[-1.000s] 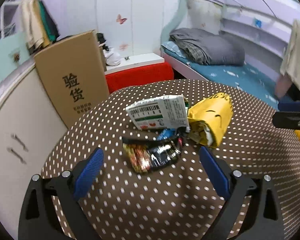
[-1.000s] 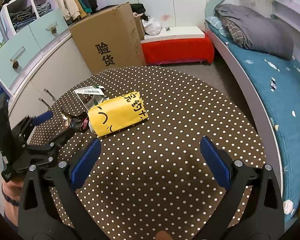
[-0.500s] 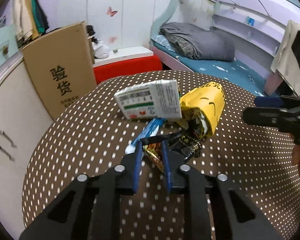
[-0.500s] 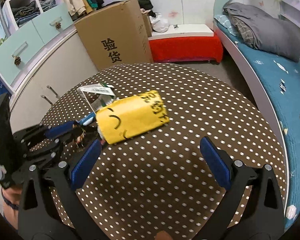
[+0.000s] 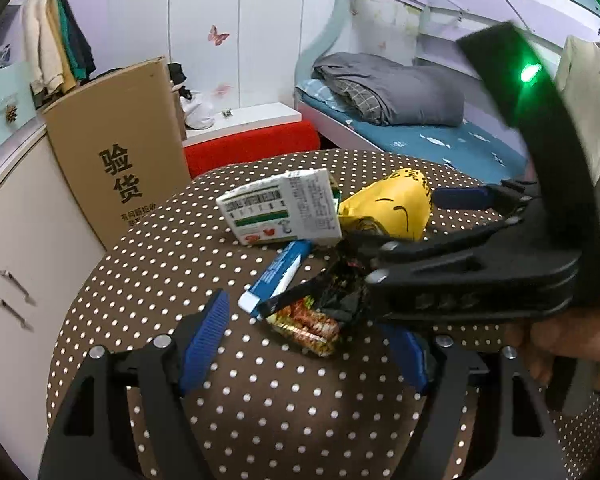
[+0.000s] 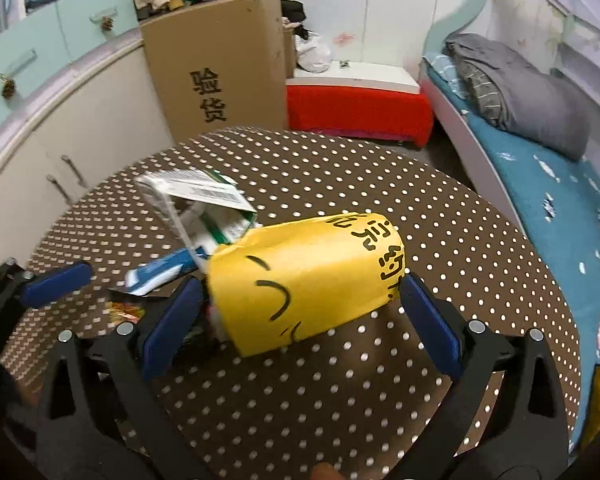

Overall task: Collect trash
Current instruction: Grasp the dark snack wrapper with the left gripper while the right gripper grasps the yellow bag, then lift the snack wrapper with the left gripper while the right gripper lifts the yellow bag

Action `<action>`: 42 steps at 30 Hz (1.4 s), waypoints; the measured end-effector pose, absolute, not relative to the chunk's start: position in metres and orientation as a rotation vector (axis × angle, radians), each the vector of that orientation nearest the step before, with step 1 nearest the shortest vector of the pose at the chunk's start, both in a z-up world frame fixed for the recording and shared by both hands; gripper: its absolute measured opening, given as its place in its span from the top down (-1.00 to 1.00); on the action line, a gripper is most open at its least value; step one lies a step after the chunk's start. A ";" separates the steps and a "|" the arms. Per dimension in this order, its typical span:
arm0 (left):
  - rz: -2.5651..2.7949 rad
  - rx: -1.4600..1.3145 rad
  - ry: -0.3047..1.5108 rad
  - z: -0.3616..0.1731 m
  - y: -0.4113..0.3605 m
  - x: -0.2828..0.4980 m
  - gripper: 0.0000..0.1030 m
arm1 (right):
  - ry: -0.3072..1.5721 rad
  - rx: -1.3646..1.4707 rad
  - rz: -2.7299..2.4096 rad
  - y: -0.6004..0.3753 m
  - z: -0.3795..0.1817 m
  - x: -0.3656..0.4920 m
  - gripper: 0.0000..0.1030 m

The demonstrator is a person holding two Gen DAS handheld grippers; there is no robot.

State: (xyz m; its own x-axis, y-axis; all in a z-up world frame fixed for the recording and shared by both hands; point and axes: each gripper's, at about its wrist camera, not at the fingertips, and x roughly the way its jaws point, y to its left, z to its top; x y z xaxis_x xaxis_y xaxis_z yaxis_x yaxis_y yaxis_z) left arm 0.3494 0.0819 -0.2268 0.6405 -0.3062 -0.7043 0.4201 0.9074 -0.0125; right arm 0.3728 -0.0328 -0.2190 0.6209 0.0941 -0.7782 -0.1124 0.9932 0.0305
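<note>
A pile of trash lies on the round brown polka-dot table (image 5: 148, 264): a white and green carton (image 5: 280, 210), a yellow bag with a drawn face (image 6: 312, 280), a blue and white wrapper (image 5: 276, 276) and a dark crumpled snack wrapper (image 5: 312, 316). My left gripper (image 5: 308, 344) is open, its blue pads either side of the dark wrapper. My right gripper (image 6: 300, 320) is open and straddles the yellow bag, whose near end lies between its pads. The right gripper's body (image 5: 480, 264) crosses the left wrist view from the right. The left gripper's finger (image 6: 56, 284) shows at the left edge.
A tall cardboard box (image 6: 220, 68) stands behind the table against cream cabinets (image 6: 72, 120). A red bench (image 6: 360, 108) and a bed with a grey blanket (image 6: 520, 92) lie beyond. The table edge curves away on all sides.
My left gripper, shut on the dark wrapper half a second ago, has opened and let it go. My right gripper has moved forward and down onto the yellow bag.
</note>
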 end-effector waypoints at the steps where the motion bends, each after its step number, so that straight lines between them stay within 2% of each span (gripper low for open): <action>1: -0.420 0.175 0.776 -0.228 0.078 0.350 -0.28 | 0.901 -0.013 0.111 -0.036 -0.221 0.373 -0.75; 2: -0.431 0.187 0.775 -0.228 0.075 0.349 -0.26 | 0.908 -0.002 0.114 -0.042 -0.223 0.372 -0.65; 8: -0.477 0.238 0.747 -0.226 0.063 0.342 -0.22 | 0.950 0.041 0.088 -0.091 -0.227 0.351 -0.66; 13: -0.500 0.268 0.771 -0.229 0.046 0.346 0.15 | 0.935 0.174 0.158 -0.106 -0.212 0.352 -0.72; 19: -0.504 0.314 0.770 -0.232 0.032 0.341 0.10 | 0.925 0.253 0.189 -0.097 -0.203 0.370 -0.77; 23: -0.529 0.316 0.781 -0.235 0.026 0.340 0.06 | 0.978 0.284 0.142 -0.093 -0.219 0.395 -0.77; 24: -0.540 0.311 0.787 -0.235 0.025 0.339 0.06 | 1.001 0.278 0.129 -0.091 -0.227 0.402 -0.61; 25: -0.548 0.312 0.790 -0.234 0.025 0.338 0.06 | 0.974 0.246 0.118 -0.089 -0.224 0.399 -0.38; 26: -0.554 0.316 0.791 -0.234 0.024 0.336 0.06 | 0.976 0.229 0.114 -0.089 -0.223 0.396 -0.06; 27: -0.561 0.322 0.789 -0.234 0.023 0.333 0.06 | 0.977 0.236 0.132 -0.092 -0.220 0.392 0.12; 30: -0.598 0.332 0.783 -0.235 0.022 0.324 0.06 | 0.966 0.211 0.153 -0.101 -0.215 0.378 0.21; 32: -0.634 0.338 0.786 -0.235 0.020 0.320 -0.06 | 0.957 0.228 0.155 -0.117 -0.211 0.366 0.22; 34: -0.667 0.345 0.775 -0.233 0.019 0.312 -0.35 | 0.944 0.245 0.154 -0.132 -0.210 0.355 0.22; 37: -0.719 0.368 0.764 -0.231 0.015 0.304 -0.50 | 0.930 0.262 0.152 -0.158 -0.205 0.341 0.22; 39: -0.771 0.393 0.763 -0.229 0.012 0.300 -0.52 | 0.920 0.269 0.150 -0.171 -0.201 0.331 0.22; 40: -0.790 0.413 0.772 -0.230 0.009 0.298 -0.62 | 0.915 0.270 0.150 -0.176 -0.199 0.325 0.22; 42: -0.781 0.472 0.787 -0.234 0.001 0.296 -0.66 | 0.910 0.273 0.146 -0.185 -0.198 0.319 0.22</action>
